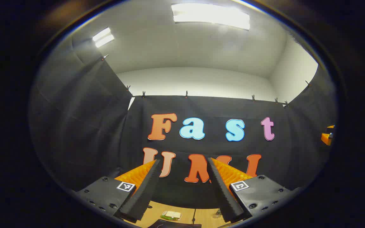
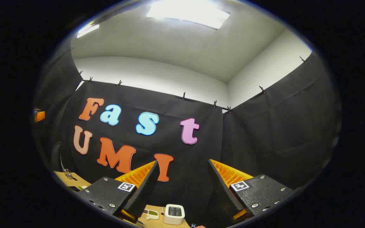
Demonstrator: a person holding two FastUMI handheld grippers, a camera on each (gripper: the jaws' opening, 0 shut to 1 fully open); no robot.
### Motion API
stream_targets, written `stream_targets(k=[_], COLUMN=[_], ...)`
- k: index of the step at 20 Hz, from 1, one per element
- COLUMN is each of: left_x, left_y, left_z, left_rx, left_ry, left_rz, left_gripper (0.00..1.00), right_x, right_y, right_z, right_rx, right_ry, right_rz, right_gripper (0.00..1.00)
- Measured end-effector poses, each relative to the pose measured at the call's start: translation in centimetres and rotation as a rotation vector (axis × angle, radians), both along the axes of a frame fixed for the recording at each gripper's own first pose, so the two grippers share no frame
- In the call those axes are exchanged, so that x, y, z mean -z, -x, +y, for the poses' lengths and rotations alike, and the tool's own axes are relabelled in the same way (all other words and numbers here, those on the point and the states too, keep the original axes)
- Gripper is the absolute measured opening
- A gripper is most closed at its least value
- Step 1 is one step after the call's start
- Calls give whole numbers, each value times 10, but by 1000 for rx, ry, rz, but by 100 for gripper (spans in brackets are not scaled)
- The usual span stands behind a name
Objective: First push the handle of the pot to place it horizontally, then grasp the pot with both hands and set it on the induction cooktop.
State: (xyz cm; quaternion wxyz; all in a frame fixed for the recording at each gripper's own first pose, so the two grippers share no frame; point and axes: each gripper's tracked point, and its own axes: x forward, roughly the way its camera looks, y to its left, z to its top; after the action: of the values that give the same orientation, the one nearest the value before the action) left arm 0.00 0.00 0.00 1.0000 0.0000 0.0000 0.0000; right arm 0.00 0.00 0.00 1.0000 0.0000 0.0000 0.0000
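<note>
While raised, two tongs (image 1: 184, 186) (image 2: 182, 186) gape, holding nothing.

A white box-shaped device (image 2: 174, 214) with a dark top sits on the wooden table (image 2: 157, 209). Beside it lies a small pale handheld unit (image 2: 150, 214), possibly a remote. Ceiling lights (image 2: 187, 12) are on.
</note>
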Motion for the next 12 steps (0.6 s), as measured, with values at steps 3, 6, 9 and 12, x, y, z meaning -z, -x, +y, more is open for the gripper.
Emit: stream_targets(k=[3,6,9,12], left_x=[-2,-2,-3,-1], left_y=[-6,-10,-18,-24], left_z=[-12,-25,-38,-52], left_rx=[22,45,71,98], left_ry=[2,16,22,24], left_rz=[-5,-13,-20,-28], left_gripper=[94,94,94,94], right_x=[1,-1,-1,1], right_y=[1,2,2,2], right_z=[-6,-13,-20,-26], right_rx=[6,19,31,45], right_ry=[-1,6,6,14], right_rz=[0,-6,-5,-4], right_gripper=[94,94,94,94])
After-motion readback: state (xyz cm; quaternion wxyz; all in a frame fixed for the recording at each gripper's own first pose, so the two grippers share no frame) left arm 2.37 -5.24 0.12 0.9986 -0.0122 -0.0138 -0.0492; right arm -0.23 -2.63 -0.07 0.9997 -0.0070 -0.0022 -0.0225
